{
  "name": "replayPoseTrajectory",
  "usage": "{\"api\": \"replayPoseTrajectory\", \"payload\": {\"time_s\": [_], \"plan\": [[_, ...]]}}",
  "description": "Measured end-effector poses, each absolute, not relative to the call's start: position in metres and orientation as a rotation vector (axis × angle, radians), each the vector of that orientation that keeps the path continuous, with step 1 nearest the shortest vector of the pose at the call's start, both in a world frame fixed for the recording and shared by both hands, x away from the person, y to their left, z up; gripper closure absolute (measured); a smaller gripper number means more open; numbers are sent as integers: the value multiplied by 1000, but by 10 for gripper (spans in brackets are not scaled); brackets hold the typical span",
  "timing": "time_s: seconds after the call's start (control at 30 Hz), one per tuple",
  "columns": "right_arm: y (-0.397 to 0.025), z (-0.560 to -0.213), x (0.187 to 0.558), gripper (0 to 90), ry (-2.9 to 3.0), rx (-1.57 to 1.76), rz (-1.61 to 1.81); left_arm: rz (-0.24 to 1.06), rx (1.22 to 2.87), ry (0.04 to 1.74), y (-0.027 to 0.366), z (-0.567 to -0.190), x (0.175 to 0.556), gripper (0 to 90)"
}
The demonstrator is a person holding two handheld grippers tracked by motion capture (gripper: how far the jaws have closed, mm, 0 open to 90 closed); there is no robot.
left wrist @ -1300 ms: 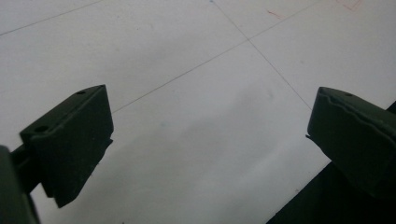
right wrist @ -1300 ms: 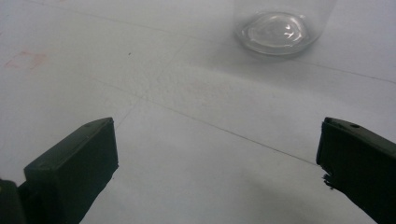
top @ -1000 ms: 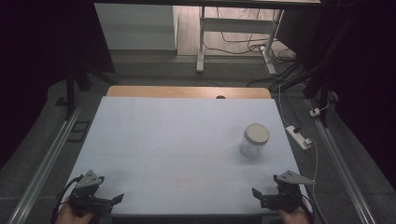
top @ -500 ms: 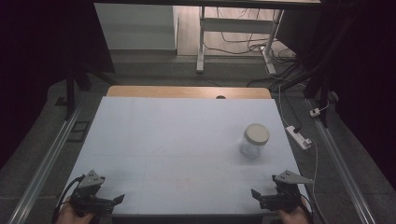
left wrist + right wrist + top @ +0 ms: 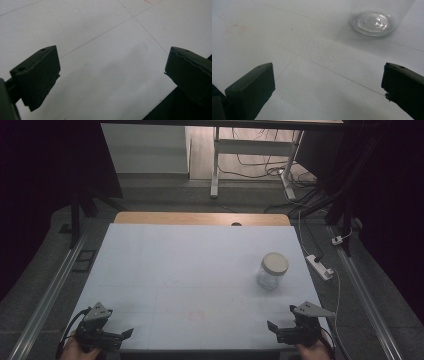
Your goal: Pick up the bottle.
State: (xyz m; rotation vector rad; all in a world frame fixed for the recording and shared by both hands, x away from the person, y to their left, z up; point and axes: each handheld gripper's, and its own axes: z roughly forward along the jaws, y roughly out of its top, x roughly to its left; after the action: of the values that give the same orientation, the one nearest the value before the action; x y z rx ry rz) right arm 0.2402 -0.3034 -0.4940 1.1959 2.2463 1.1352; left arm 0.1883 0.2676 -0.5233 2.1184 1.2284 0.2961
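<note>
White surface (image 5: pixel 190 270): we hold the left tool (image 5: pixel 112 336) and right tool (image 5: pixel 280 332) wide at the near corners; the lidded glass jar (image 5: pixel 271 270), near the right edge, looks rigid, slippery, fragile; grip its sides.

both grippers — left gripper (image 5: pixel 124 334), right gripper (image 5: pixel 273 326) — barely drifted.

Two matte black tongs here, the left tongs (image 5: pixel 124 334) and the right tongs (image 5: pixel 272 327), each capped with a grey three-cornered metal plate and trailing a thin black cable. Up close, the blocky black jaws show small round screw holes near their top edges, and the right-hand jaw in the right gripper view is chipped at its lower corner.
</note>
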Motion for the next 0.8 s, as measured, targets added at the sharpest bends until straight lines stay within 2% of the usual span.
{"api": "replayPoseTrajectory", "payload": {"time_s": [0.8], "plan": [[-291,-486,256,0,2220,1187,1214,288,2114,1230,268,-523,189,2]]}}
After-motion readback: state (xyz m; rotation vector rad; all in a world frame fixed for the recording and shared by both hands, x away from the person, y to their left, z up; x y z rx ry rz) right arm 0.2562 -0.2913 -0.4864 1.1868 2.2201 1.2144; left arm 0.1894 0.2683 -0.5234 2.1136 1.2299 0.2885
